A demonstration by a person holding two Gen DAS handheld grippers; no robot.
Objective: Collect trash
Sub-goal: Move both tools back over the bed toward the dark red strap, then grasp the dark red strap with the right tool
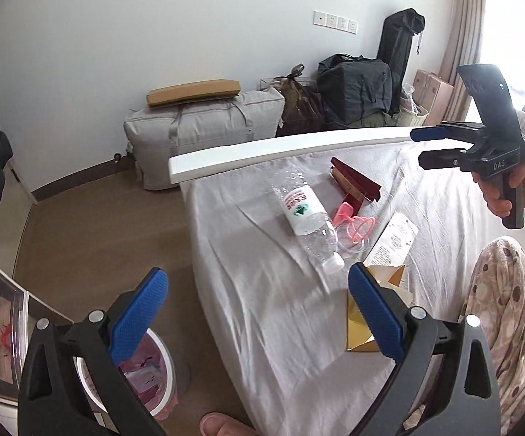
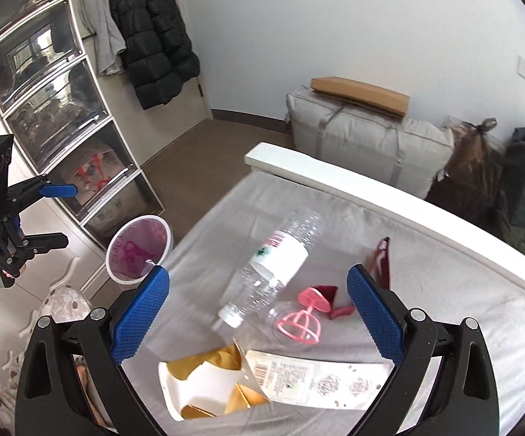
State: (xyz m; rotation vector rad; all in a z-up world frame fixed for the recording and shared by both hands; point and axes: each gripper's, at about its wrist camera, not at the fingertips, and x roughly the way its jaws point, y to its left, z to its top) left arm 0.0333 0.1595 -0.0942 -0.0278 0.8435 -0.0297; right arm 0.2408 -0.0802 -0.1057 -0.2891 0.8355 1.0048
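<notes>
Right gripper, lower centre: I hold it spread and empty, framing the litter for a pick | torn gold-and-white carton, bottom centre, nearest | clear bottle, centre, lying on the bed sheet | left gripper, left edge: released, empty | pink-lined bin, centre left on the floor, within reach for drops.

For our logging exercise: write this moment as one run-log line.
left gripper: open, empty | right gripper: open, empty | plastic bottle, torn gold box: on bed | trash bin: on floor beside bed
</notes>
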